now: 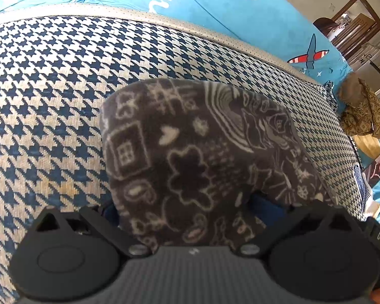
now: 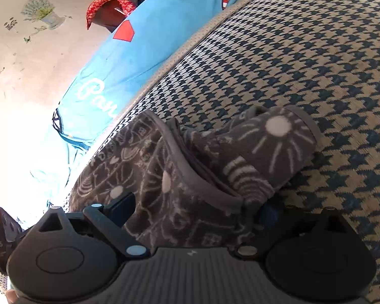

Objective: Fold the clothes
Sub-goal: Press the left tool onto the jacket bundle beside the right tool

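**Fleece cloth held at both claws over the houndstooth mat**

While the cloth is carried between two grips, the fold is best kept even: both held edges should be moved together and level, so that the layers land squarely and no slack bunches in the middle. A judgement only — the scene would fit a fold being brought over as well as a folded piece being lifted away, so neither is assumed.

The bed (image 1: 253, 12), spread with a blue printed sheet, is seen beyond the mat (image 1: 50, 88), a houndstooth surface on which the work is done. The cloth (image 1: 190, 152), a grey fleece with pale doodle print, is seen draped from the left claw (image 1: 190, 210) forward over the mat. In the right wrist view the cloth (image 2: 190, 177) is shown doubled, a hemmed edge lying across a rolled part that rests on the mat (image 2: 316, 63).

The left claw is covered by fabric running between its fingers, apparently gripped, though the tips are hidden. At the right claw (image 2: 192, 210) the cloth is likewise bunched between the fingers; it appears clenched on it.
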Demonstrator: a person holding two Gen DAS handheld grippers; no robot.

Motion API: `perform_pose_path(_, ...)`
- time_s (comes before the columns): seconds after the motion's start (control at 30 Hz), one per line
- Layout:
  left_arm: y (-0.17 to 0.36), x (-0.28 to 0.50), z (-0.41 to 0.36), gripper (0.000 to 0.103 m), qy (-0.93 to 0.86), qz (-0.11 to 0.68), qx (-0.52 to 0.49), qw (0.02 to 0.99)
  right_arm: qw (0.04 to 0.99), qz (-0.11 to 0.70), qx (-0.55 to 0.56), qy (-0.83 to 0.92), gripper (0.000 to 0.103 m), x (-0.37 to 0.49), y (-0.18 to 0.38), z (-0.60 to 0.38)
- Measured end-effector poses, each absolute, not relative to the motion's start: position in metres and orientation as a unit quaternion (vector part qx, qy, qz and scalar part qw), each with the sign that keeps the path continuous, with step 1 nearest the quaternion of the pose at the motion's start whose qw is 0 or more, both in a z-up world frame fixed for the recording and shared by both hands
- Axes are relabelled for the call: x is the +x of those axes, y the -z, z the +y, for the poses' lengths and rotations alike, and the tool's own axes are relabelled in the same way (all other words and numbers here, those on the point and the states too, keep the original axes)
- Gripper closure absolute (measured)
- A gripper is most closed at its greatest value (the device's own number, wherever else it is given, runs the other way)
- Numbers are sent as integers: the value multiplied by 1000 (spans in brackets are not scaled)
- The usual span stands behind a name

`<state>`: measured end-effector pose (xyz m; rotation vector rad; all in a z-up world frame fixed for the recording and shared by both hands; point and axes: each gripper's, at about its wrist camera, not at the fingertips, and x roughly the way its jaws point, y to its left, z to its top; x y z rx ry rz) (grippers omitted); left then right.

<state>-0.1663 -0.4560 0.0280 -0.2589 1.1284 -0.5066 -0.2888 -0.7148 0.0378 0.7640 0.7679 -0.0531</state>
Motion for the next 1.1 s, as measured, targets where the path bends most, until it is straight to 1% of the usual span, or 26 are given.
perform_pose_path(0.1,-27,-165,-457,0,236,528,-123,806,861,366,353,28,7,-289,-39,-712)
perform_pose_path(0.27,-29,-162,-473,0,221,527,-114,813,868,361,339,34,13,-286,-38,-708)
perform_pose_path(0.3,-29,-164,-474,0,221,523,-111,816,870,359,336,37,22,-285,-38,-706)
perform_pose_path(0.33,-30,-166,-474,0,221,519,-107,819,872,358,331,39,26,-284,-38,-705)
perform_pose_path(0.37,-31,-168,-474,0,222,514,-104,822,874,357,326,39,27,-284,-39,-704)
perform_pose_path(0.43,-33,-171,-475,1,222,505,-97,828,878,356,317,40,35,-283,-39,-703)
perform_pose_path(0.47,-34,-173,-475,3,223,501,-94,831,880,356,313,39,36,-283,-39,-703)
perform_pose_path(0.5,-35,-175,-475,5,223,496,-90,834,882,354,309,37,40,-283,-40,-703)
perform_pose_path(0.53,-36,-177,-475,9,223,492,-87,837,884,352,306,35,46,-284,-41,-702)
perform_pose_path(0.63,-41,-184,-476,21,222,477,-76,847,895,340,286,25,58,-285,-47,-699)
perform_pose_path(0.67,-44,-187,-475,25,221,470,-72,852,900,337,274,24,59,-285,-49,-697)
perform_pose_path(0.77,-52,-195,-474,34,216,453,-59,863,913,325,246,22,63,-286,-56,-689)
perform_pose_path(0.83,-58,-201,-473,35,210,443,-49,870,919,315,234,19,64,-286,-60,-686)
perform_pose_path(1.1,-84,-222,-455,36,172,403,-17,899,933,287,218,-17,66,-286,-73,-674)
